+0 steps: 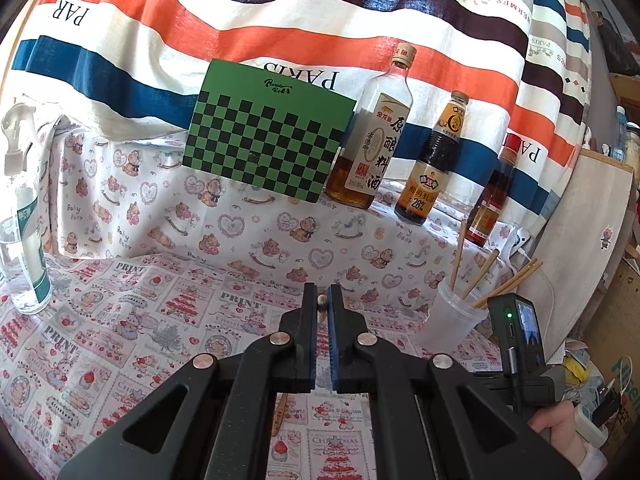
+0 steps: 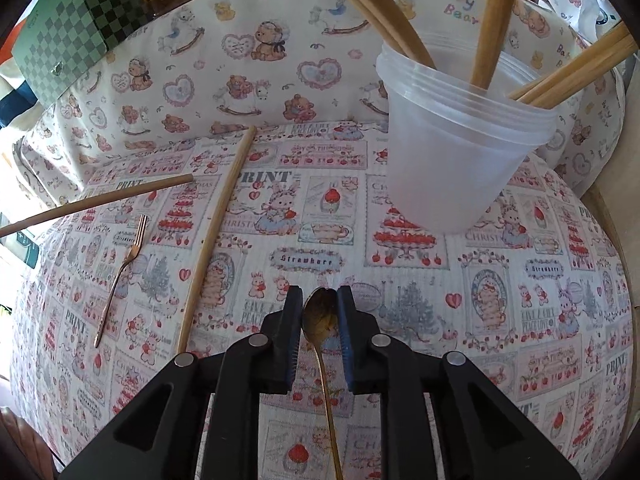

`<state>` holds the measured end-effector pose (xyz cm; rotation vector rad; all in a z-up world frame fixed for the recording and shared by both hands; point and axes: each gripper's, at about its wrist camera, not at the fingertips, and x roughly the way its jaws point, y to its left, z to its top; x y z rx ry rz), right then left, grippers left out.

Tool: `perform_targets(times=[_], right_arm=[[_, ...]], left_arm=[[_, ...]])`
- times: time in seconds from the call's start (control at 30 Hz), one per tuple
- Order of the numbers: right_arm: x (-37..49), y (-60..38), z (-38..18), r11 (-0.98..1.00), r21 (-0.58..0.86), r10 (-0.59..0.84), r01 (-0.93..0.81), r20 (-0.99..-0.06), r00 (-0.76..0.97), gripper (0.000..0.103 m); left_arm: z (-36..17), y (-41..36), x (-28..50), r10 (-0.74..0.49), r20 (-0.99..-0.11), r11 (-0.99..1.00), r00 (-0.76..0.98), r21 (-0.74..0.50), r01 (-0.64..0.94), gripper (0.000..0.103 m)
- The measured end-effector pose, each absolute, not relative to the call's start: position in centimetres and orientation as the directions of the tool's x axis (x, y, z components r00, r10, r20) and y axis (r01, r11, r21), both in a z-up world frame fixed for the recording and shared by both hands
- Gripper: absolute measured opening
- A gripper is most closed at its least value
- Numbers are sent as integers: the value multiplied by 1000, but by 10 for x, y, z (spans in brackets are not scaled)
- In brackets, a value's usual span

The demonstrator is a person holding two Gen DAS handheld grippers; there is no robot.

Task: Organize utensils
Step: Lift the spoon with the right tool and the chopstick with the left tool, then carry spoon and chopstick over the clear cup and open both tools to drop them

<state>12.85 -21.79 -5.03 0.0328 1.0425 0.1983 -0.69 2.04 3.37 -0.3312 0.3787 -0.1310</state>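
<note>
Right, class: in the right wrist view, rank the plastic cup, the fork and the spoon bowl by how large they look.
1. plastic cup, clearly largest.
2. fork, long but thin.
3. spoon bowl, smallest, though it sits closest to the camera, between the right claw fingers, so true sizes are unsure.

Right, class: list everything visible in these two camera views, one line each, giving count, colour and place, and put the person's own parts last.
Plastic cup: one, translucent, right on cloth.
Chopsticks in cup: several, tan.
Loose chopstick: one, tan, on cloth.
Held chopstick: one, tan, in left gripper.
Fork: one, gold, left.
Spoon: one, gold, between right fingers.
Box: one, green checked, back.
Bottles: three, dark sauces, back.
Spray bottle: one, clear, left.
Left gripper: black.
Right gripper: black.
Hand: bottom right.
</note>
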Motion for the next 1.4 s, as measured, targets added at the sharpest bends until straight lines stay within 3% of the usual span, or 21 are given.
perform_targets(times=[0.13, 0.3, 0.5, 0.93, 1.1, 1.4], right_arm=[[136, -219, -54, 984, 124, 172, -129, -856, 487, 18], [132, -225, -52, 983, 120, 175, -139, -838, 516, 5], [105, -241, -33, 970, 136, 228, -199, -792, 567, 5], [50, -277, 48, 858, 323, 506, -399, -403, 762, 5], [48, -284, 57, 847, 352, 514, -399, -349, 784, 5], [29, -301, 71, 825, 363, 530, -433, -228, 817, 5]], left_arm=[[34, 18, -6, -183, -343, 941, 921, -332, 63, 4], [34, 19, -6, -185, -344, 940, 921, -336, 63, 4], [35, 20, -9, -180, -332, 941, 926, -334, 63, 4], [54, 7, -29, -191, -254, 957, 948, -264, 122, 4], [63, 8, -32, -189, -224, 956, 956, -264, 127, 4], [84, -8, -22, -170, -248, 970, 954, -214, 117, 4]])
